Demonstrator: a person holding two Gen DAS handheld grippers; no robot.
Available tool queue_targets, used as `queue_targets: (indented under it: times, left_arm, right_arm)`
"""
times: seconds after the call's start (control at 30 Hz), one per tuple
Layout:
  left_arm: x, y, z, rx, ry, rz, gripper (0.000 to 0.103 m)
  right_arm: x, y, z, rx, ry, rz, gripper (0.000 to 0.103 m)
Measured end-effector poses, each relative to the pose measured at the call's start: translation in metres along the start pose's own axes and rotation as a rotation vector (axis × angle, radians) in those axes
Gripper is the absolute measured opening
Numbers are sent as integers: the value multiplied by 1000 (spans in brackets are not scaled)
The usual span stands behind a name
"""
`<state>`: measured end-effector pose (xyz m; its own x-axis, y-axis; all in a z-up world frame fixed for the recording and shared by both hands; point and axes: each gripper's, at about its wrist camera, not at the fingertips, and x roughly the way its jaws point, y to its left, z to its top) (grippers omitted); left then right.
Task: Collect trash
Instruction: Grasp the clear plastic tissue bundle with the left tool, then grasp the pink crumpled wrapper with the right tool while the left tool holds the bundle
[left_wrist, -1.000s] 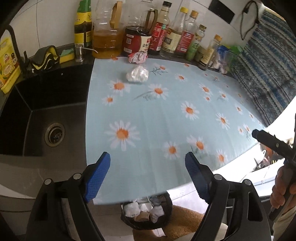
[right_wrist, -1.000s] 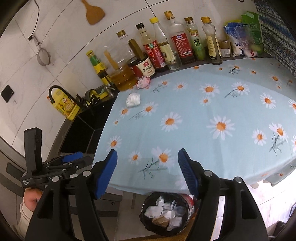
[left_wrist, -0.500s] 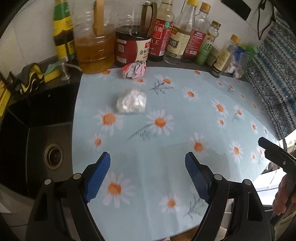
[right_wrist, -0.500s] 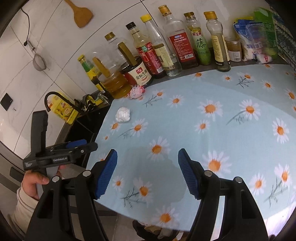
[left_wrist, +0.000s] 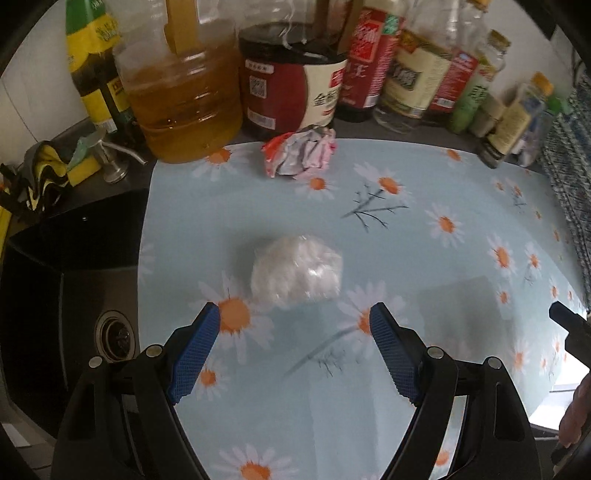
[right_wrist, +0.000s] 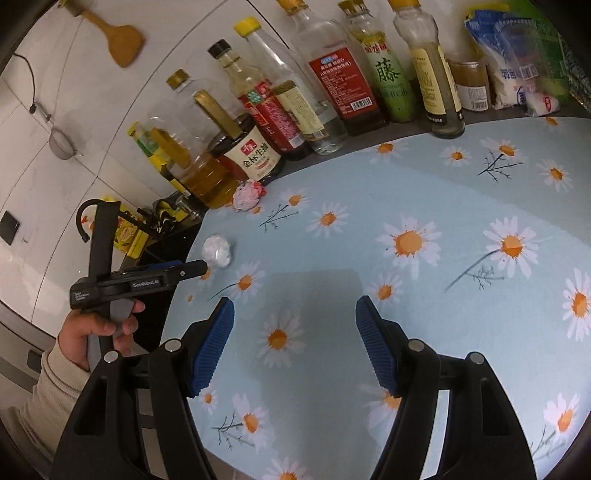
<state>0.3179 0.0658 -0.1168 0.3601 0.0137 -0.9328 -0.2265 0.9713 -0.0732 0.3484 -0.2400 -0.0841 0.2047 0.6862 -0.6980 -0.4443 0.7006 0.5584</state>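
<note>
Trash left on the daisy-print tablecloth (left_wrist: 461, 280): two pieces. White crumpled plastic wad (left_wrist: 295, 275) lies just ahead of the left gripper (left_wrist: 295, 325), roughly centred on the gap between its blue pads, not touching either one. Left gripper jaws spread wide, nothing held. Pink-and-white crumpled wrapper (left_wrist: 301, 153) sits farther back from the wad, right at the cloth's far edge, touching or nearly touching the soy sauce jug (left_wrist: 291, 92) and beside the cooking oil jug (left_wrist: 184, 99). Right gripper (right_wrist: 293, 325) also spread wide and empty, hovering over bare cloth well apart from the wad, toward the near edge. Right view shows the left gripper side-on with its tip just short of the wad (right_wrist: 217, 250), wrapper (right_wrist: 248, 195) beyond it by the bottles. No bin visible in either view. Progress judgement: neither visible piece is picked yet; the wad looks like the next grab, wrapper after that. Sink (left_wrist: 66, 280) sits left of the wad, dark and apparently without trash, though partly hidden.
</note>
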Motion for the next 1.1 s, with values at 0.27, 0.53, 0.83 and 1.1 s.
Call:
queue_targets:
  times: [0.27,0.53,0.83,1.1]
  left_arm:
    - [25,5,19,3,26,-5,80]
    - [33,3,27,1,10,-23,54]
    - [19,8,19,-29,-6,-50,52]
    - [-13,36,-7,-110,-56,-23,52]
  right_arm:
    - [28,-8,18,3,29,8,68]
    - [41,-7,31,-5,46,14,68]
    - [49,5,41,-39,56,16,68]
    - [77,27,66,-97,74,-6,73]
